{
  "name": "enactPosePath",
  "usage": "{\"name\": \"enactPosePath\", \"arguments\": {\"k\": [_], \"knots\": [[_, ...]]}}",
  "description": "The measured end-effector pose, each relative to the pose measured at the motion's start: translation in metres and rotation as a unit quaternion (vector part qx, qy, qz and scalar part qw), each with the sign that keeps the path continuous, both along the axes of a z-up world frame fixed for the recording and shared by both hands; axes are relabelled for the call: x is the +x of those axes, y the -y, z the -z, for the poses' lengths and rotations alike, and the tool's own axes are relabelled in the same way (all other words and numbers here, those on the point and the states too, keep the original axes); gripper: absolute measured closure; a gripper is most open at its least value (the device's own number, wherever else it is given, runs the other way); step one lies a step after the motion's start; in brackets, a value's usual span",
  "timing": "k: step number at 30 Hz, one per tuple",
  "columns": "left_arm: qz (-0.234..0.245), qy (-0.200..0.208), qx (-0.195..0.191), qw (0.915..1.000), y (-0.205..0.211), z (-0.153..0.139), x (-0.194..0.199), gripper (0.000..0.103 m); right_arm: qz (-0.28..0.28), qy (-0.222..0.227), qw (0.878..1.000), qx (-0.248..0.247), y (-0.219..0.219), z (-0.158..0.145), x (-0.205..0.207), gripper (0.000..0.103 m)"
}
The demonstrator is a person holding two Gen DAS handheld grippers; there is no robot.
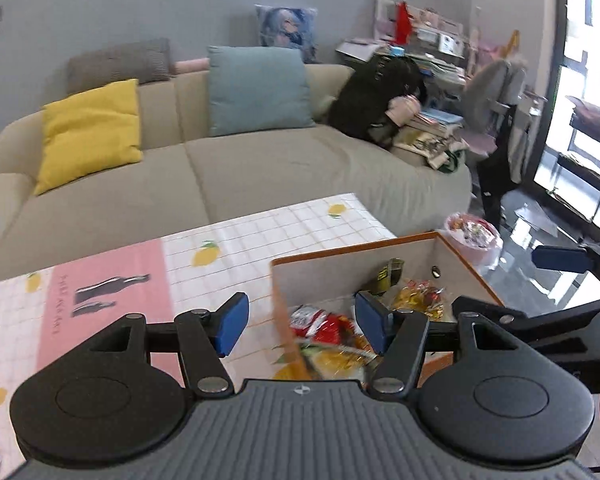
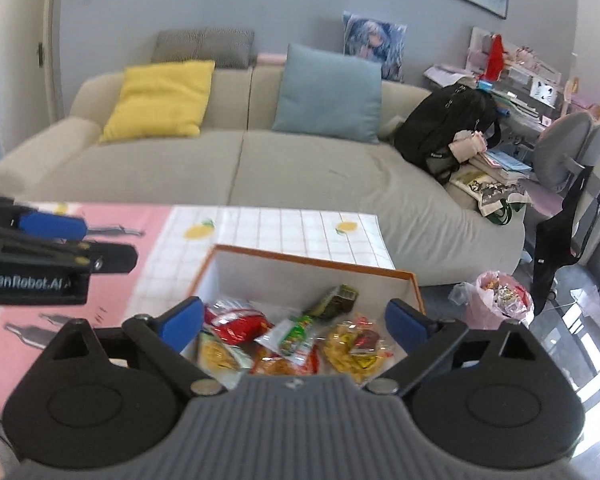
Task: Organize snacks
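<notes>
An orange-rimmed cardboard box [image 2: 316,261] stands at the table's right end with several snack packets inside: a red one [image 2: 238,322], a yellow one [image 2: 352,346], a green-and-white one [image 2: 296,334] and a dark green one [image 2: 336,294]. My right gripper [image 2: 296,324] hangs above the box, jaws wide open and nothing between them. My left gripper [image 1: 300,322] hovers over the box's left wall [image 1: 286,316], also open and holding nothing. The same box [image 1: 356,249] and red packet [image 1: 320,322] show in the left wrist view. Each gripper appears at the edge of the other's view.
The table wears a pink and white lemon-print cloth [image 2: 284,226]. Behind it stands a beige sofa [image 2: 300,168] with yellow and blue cushions and a black backpack [image 2: 446,122]. A pink bag of wrappers [image 2: 500,298] sits on the floor to the right, near a grey chair [image 2: 568,148].
</notes>
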State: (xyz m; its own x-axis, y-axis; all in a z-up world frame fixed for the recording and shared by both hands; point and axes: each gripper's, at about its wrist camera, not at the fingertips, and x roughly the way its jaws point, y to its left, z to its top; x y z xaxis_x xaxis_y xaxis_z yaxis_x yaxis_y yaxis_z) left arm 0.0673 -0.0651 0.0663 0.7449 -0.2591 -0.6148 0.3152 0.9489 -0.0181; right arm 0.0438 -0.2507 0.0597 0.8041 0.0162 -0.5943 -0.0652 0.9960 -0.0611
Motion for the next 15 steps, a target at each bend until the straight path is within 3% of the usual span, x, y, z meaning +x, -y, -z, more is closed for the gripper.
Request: {"name": "enactPosePath", "arguments": {"k": [10, 12, 15], "knots": [[-0.056, 0.050, 0.019, 0.9970, -0.038, 0.003, -0.054, 0.027, 0.019, 0.041, 0.999, -0.005, -0.042, 0.007, -0.049, 0.006], [-0.060, 0.060, 0.028, 0.9960, -0.040, 0.008, -0.060, 0.022, 0.021, 0.048, 0.999, -0.011, -0.048, 0.010, -0.056, 0.005], [-0.071, 0.052, 0.027, 0.9957, -0.047, 0.018, -0.065, 0.021, 0.017, 0.060, 0.998, -0.023, -0.055, 0.015, -0.065, 0.004]]}}
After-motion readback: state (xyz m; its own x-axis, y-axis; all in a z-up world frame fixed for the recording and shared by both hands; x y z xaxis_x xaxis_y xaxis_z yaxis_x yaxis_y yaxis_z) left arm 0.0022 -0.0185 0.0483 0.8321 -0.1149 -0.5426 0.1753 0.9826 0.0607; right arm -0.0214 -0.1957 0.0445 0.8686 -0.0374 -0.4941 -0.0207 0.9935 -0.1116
